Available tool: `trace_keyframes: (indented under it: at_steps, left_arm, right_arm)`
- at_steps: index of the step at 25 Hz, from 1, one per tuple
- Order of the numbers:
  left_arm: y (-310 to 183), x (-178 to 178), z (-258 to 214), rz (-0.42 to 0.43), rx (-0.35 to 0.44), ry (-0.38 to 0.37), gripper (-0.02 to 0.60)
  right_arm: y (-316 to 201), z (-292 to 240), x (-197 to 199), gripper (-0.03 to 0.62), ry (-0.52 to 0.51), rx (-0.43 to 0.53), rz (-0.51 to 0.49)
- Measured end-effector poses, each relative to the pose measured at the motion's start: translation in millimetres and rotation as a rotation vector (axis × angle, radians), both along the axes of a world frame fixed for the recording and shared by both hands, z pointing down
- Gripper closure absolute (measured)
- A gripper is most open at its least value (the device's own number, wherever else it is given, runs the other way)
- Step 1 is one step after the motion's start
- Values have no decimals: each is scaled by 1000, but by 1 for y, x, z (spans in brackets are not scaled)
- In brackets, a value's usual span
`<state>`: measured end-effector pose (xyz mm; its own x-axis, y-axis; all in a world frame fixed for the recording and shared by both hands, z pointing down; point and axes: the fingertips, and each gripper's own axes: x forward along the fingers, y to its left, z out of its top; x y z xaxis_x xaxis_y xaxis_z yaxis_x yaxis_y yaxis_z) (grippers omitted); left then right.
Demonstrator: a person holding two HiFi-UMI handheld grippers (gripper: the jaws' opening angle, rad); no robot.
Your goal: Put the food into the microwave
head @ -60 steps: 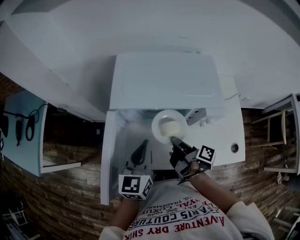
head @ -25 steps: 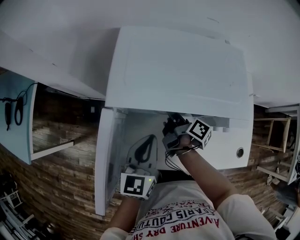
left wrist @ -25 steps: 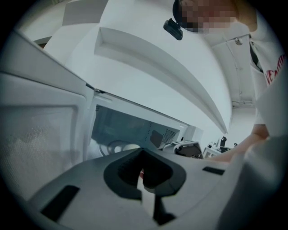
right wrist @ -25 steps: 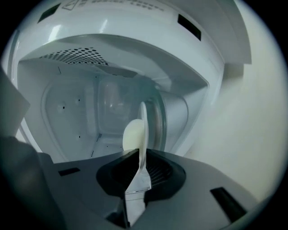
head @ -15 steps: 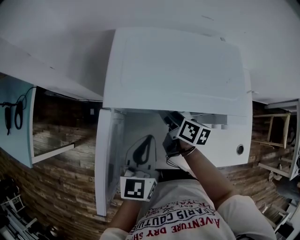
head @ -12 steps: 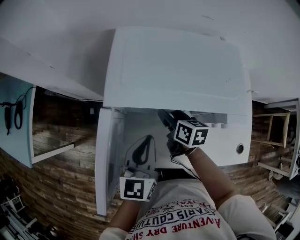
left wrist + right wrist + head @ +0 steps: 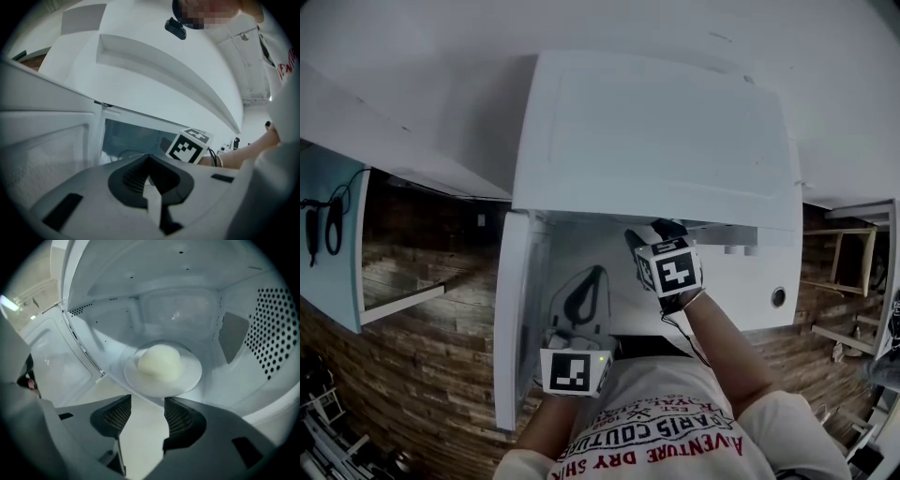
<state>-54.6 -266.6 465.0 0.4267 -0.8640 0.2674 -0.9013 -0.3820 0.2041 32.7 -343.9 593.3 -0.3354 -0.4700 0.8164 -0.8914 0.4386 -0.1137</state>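
Note:
The white microwave (image 7: pixel 656 131) stands with its door (image 7: pixel 514 328) swung open to the left. In the right gripper view a pale round bun (image 7: pixel 159 363) lies on a white plate (image 7: pixel 190 380) on the oven floor. My right gripper (image 7: pixel 147 401) is open just in front of the plate's near rim, with nothing between its pads. In the head view my right gripper (image 7: pixel 652 239) reaches into the opening, and the oven top hides the plate. My left gripper (image 7: pixel 592 277) hangs by the open door, and its jaws (image 7: pixel 149 158) meet, holding nothing that I can see.
A white counter (image 7: pixel 750 281) with a round hole (image 7: pixel 779 297) runs to the microwave's right. The oven's right wall is perforated (image 7: pixel 274 329). A light blue shelf (image 7: pixel 328 253) stands at the far left over wooden flooring. The right gripper's marker cube (image 7: pixel 190 146) shows beyond my left jaws.
The right gripper carried the plate with the bun into the microwave, let go of it and rolled its wrist. The left gripper stayed by the door.

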Motion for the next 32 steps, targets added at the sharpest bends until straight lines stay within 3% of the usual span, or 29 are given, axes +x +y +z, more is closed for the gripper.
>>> trace_keyframes:
  at_steps: [6,11,13,18,23,27,32]
  left_arm:
    - [0,-4,7,9,-31,0,578]
    - [3,-5,11,27,-35,-1,578]
    - [3,-4,11,32,-35,-8,578]
    - [2,-1,8,46,-37,-33,578]
    - [2,2,-7,72,-2,-67,578]
    - [1,3,-26,78,-2,-66,578]
    - [-2,1,-68,91,62,-76,578]
  right_arm:
    - [7,5,1,367,125,-16,-74]
    - [15,4,2,381,73,-66,-52]
    - [15,2,6,426,61,-53,-22]
    - [20,-21,11,553,13,30,39]
    - [38,-56,2,580,-97,120,22]
    - [51,-95,1,582,-130,218,30]
    - [62,-156,-3,582,-183,374,51]
